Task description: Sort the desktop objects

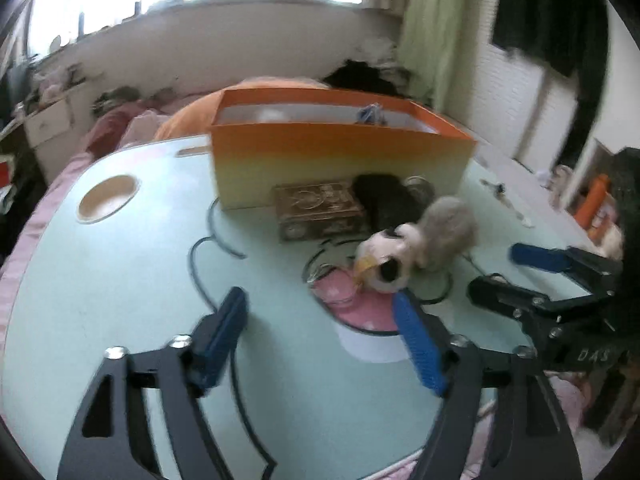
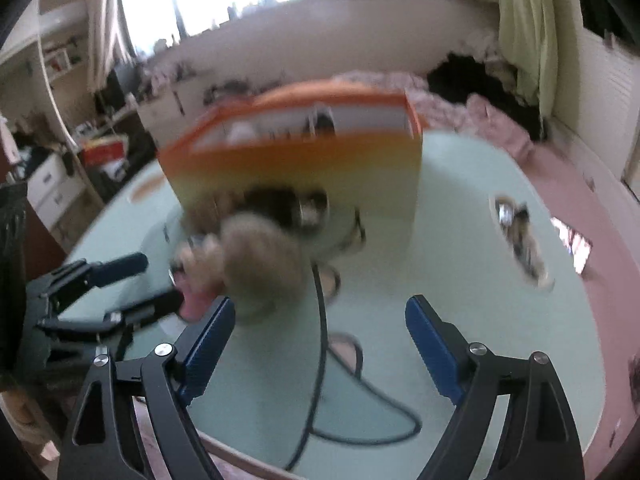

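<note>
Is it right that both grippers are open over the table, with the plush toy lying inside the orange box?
Not quite. The plush toy lies on the table in front of the orange box, as the left wrist view shows. Both the left gripper and the right gripper are open.

Mint desk (image 1: 100, 300): orange box (image 1: 340, 160) at 12, brown tin (image 1: 320, 210) and plush toy (image 1: 420, 240) centre, keys (image 1: 506, 200) at 2.
</note>
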`<state>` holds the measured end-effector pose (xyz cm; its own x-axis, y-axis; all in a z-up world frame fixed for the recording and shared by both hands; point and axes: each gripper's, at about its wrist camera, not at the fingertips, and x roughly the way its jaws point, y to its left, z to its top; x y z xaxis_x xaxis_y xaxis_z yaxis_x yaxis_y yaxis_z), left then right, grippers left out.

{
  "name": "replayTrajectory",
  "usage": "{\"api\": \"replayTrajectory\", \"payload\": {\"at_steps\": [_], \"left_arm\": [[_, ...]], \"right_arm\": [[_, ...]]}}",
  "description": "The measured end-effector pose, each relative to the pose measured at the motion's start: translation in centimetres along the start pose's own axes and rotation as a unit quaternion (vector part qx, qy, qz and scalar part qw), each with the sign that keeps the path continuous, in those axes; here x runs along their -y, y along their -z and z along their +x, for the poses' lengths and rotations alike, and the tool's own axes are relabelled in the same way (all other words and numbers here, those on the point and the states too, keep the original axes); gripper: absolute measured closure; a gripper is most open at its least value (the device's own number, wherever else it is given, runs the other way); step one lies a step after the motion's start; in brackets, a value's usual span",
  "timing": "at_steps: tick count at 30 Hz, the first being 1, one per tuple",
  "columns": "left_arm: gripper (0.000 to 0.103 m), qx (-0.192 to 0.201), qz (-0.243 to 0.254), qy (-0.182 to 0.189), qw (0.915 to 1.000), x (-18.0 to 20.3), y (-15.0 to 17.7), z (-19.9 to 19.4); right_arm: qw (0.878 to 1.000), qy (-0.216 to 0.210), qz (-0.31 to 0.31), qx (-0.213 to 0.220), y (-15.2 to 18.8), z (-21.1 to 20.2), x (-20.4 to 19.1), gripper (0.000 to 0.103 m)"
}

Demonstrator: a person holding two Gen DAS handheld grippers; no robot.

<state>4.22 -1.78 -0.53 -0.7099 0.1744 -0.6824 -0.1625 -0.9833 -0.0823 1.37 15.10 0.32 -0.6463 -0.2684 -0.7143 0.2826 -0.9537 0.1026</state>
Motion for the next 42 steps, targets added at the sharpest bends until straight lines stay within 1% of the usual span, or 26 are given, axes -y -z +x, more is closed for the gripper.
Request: {"api": "replayTrajectory", "payload": {"at_steps": [1,2,3,4,5,11,20,42], "left_arm": [[0.008,-0.007,0.007,-0.011,0.9999,0.3,0.0,0.3],[0.003,-0.014,0.019,-0.02,0.9995,0.7,-0.1,0.7],[0.0,-0.022,0.03,-0.022,0.9991,1.0,0.0,1.1],[0.0,-0.021,0.042,-0.025,0.9986,1.4,0.0,1.3],[0.0,-0.019,0.052,-0.015,0.9984,1.8,0.1,1.5],[0.0,-0.014,0.06,-0.006,0.9981,2.4,0.4,1.4],[0.0,-0.01,0.062,-0.001,0.998,2.2,0.3,1.1],[0.0,-0.01,0.063,-0.001,0.998,2.2,0.3,1.0]], "right_arm": [[1.0,0.018,-0.013,-0.01,0.1,0.6,0.0,0.008],[0.999,0.04,-0.028,-0.018,0.1,1.3,0.1,0.0],[0.999,0.035,-0.025,-0.004,0.3,1.5,0.5,0.001],[0.999,0.037,-0.02,0.006,0.5,1.5,0.7,0.0],[0.999,0.038,-0.02,0.009,0.6,1.5,0.9,0.0],[0.999,0.035,-0.024,0.024,1.6,1.6,1.5,0.0],[0.999,0.032,-0.028,0.026,1.0,1.0,1.2,0.0],[0.999,0.032,-0.028,0.026,1.0,0.9,1.2,0.0]]}}
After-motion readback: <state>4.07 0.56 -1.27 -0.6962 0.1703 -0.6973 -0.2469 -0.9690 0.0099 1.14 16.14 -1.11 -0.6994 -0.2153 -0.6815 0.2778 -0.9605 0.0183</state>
